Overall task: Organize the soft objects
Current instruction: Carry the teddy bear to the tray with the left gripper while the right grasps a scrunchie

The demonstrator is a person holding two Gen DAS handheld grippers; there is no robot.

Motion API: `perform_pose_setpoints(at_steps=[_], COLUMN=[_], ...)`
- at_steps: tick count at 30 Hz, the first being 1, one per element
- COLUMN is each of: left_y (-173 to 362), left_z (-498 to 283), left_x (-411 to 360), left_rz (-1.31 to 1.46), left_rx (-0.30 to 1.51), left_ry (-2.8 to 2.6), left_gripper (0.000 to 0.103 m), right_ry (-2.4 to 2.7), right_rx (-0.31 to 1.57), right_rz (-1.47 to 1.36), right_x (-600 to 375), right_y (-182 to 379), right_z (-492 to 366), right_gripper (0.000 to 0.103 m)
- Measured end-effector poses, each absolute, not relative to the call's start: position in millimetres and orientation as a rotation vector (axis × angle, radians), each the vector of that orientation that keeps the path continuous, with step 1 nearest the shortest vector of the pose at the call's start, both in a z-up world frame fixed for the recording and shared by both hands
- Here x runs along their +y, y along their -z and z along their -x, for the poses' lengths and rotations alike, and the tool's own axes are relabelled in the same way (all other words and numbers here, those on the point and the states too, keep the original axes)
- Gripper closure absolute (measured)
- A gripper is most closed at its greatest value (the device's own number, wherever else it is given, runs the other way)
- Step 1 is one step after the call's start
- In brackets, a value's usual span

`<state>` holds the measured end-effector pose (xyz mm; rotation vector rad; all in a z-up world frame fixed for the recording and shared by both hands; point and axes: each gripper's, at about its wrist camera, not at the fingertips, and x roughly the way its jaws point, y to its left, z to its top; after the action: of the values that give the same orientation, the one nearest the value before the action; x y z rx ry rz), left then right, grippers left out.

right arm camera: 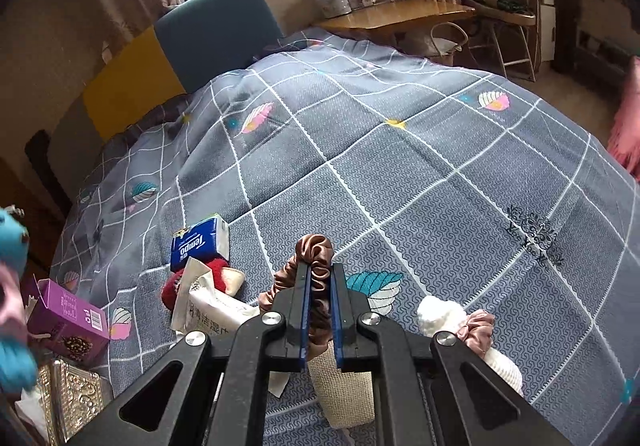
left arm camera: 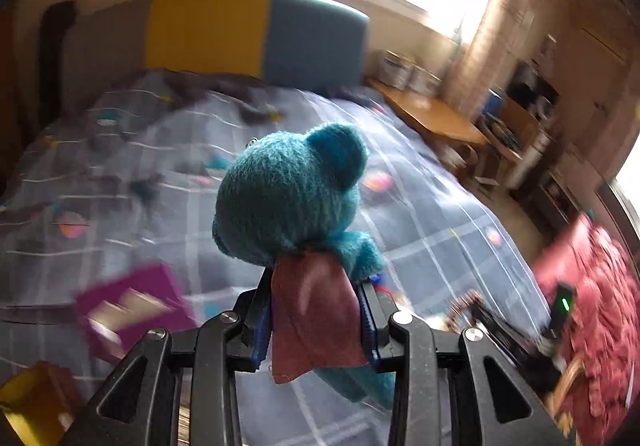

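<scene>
My left gripper (left arm camera: 316,286) is shut on a teal plush bear (left arm camera: 288,193) with a reddish cloth cape (left arm camera: 316,322), held above the bed; the view is blurred. The bear's blurred edge shows at the far left of the right wrist view (right arm camera: 12,246). My right gripper (right arm camera: 320,270) is shut on a brown satin scrunchie (right arm camera: 316,252), just above the grey checked bedspread (right arm camera: 400,173). A pink scrunchie (right arm camera: 478,328), a white fluffy item (right arm camera: 444,316) and a red plush item (right arm camera: 192,278) lie on the bed near it.
A Tempo tissue pack (right arm camera: 200,244), a white wipes pack (right arm camera: 212,306), a purple box (right arm camera: 66,316), a beige mesh pouch (right arm camera: 344,390) and a gold patterned box (right arm camera: 72,398) lie on the bed. A wooden desk (right arm camera: 392,15) stands beyond it. A red fabric (left arm camera: 600,306) is at right.
</scene>
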<state>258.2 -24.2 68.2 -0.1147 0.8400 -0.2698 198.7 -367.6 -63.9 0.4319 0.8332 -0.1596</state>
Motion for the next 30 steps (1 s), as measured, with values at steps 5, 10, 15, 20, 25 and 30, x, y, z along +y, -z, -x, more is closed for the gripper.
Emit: perform_pose_setpoints(at_steps=[5,10,15,20,25,30], left_y=[-81,-52,-1,47,82,84], left_z=[-254,-199,-128,-77,-61,-52], left_x=[90,194,269,296,298,287], left_rz=[0.170,0.246,0.383,0.434,0.441,0.411], left_rx=[0.770,0.773,0.818,0.876,0.952,0.930], left_ry=[0.024,-0.155,-0.277,-0.330,-0.286,-0.277], left_gripper=[0.067,0.067,0.067,0.066,0.050,0.033], right_ry=[0.125,0.102,0.099,0.105,0.105,0.120], right_rx=[0.820,0.823,0.832,0.844,0.861,0.878], right_rz=[-0.396,-0.347,-0.305,-0.262,-0.205,-0.181], right_x=[-359,-348,-341,-334,-324,-320], right_y=[60,59,60,63,66,69], right_z=[-201,-202,-203,-202,-204,-206], right_gripper=[0.094,0.094,0.094,0.094,0.094,0.094])
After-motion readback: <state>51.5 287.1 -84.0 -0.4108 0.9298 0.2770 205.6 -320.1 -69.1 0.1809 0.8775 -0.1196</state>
